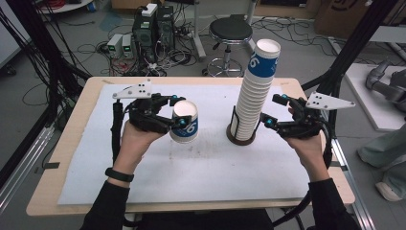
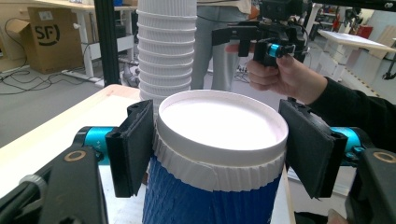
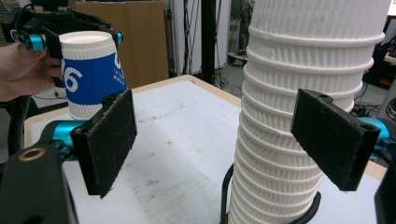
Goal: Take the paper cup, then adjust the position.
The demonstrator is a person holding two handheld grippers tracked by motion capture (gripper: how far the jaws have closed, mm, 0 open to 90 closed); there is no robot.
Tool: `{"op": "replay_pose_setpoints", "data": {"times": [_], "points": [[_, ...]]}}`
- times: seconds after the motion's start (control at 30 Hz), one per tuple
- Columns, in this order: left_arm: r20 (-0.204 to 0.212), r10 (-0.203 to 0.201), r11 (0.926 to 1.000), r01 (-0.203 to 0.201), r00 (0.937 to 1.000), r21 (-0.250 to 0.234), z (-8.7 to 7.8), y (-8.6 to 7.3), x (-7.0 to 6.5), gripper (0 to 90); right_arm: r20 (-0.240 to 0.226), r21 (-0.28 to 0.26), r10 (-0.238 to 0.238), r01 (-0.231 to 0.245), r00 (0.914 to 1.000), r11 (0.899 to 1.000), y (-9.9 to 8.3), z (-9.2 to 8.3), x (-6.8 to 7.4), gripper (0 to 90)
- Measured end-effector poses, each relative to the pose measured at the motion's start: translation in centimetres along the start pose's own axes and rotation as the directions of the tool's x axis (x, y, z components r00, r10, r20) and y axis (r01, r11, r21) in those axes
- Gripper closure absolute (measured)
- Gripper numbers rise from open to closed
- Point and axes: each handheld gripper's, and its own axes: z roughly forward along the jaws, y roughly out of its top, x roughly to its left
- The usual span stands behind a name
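Your left gripper (image 1: 176,115) pinches the cup (image 1: 185,122), seemingly mouth-down. Your right gripper (image 1: 273,111), jaws spread, sits just right of the upright stack (image 1: 254,93).

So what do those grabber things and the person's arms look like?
Each gripper, the left gripper and the right gripper, is black, with two flat black padded jaws, bright blue metal bits by the jaws and a grey three-cornered plate with dots on top. A black cable trails from each. The person wears black sleeves and a black wristband on the left wrist.
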Motion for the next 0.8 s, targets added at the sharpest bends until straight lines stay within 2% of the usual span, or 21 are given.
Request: {"op": "replay_pose_setpoints", "data": {"times": [0.1,0.23,0.37,0.5,0.8], "points": [[-0.001,-0.006,0.9999,0.006,1.0000,-0.009,-0.04,-0.02,0.08,29.4,-0.003,0.005,-0.008,0.008,1.0000,1.000,-0.16,0.10,0.02,14.7],[0.000,-0.006,1.0000,0.006,1.0000,0.003,0.00,-0.09,0.21,29.4,-0.011,0.016,0.001,0.000,0.9999,1.000,-0.43,0.29,0.22,14.7],[0.014,-0.009,0.9998,0.010,0.9999,-0.016,0.09,-0.03,0.09,29.4,-0.024,0.023,-0.003,0.004,0.9997,1.000,-0.50,0.26,0.47,14.7],[0.022,-0.005,1.0000,0.005,0.9997,-0.005,0.18,-0.05,0.13,29.4,-0.030,0.015,-0.016,0.017,0.9994,1.000,-0.44,0.07,0.55,14.7],[0.027,-0.012,0.9999,0.013,0.9996,-0.009,0.00,0.01,-0.13,29.4,-0.083,0.019,-0.016,0.018,0.9964,1.000,-0.36,0.01,0.46,14.7]]}}
